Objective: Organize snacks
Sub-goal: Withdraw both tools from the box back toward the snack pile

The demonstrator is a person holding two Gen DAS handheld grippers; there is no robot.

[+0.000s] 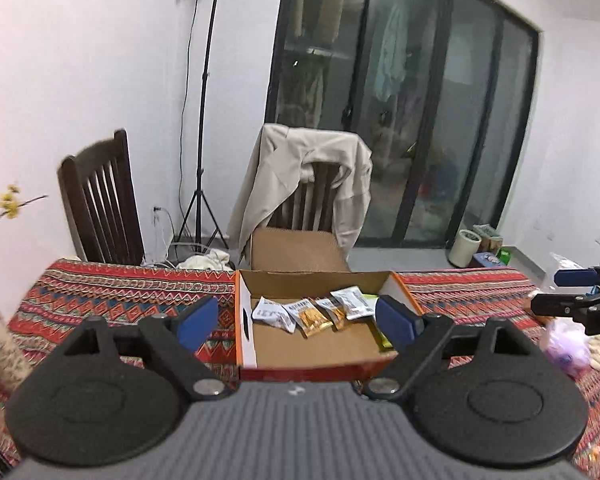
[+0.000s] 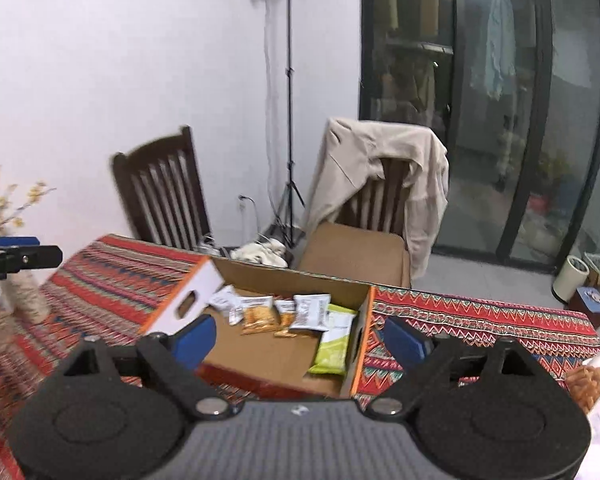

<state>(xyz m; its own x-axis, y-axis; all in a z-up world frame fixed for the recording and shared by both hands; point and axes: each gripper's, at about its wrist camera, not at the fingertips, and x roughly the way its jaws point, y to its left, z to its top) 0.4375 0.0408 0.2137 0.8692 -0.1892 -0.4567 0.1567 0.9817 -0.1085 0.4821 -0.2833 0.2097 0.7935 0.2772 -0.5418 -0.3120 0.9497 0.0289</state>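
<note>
left gripper (image 1: 296, 322) is hovering above the table (image 1: 112, 292) with its fingers (image 1: 198, 322) spread wide and nothing between them, pointing down at the open cardboard box (image 1: 246, 320). inside the box the snack packets (image 1: 310, 312) are lying in a loose overlapping row along the far wall: a white packet (image 1: 270, 312), an orange packet (image 1: 314, 316) and a white-grey packet (image 1: 350, 302), with a green packet (image 2: 334, 344) resting against the right wall. right gripper (image 2: 298, 344) is also hovering empty, fingers (image 2: 404, 344) wide apart, box below and ahead of it. more snacks seem to be sitting outside the box at the right edge of the table, an orange bag (image 2: 586, 384) in the right wrist view and a pale purple bag (image 1: 566, 346) in the left wrist view, both blurred. risks from here: packets are thin, flat and slick, so a pinch from above is likely slipping or grabbing two overlapped ones together; wide fingers coming down near the box wall could be catching the rim and dragging or tipping the light box; both grippers are working close side by side, so they could be clashing if reaching for the same packet; the vase with twigs (image 2: 24, 300) on the left could be getting knocked by a left-hand swing.
</note>
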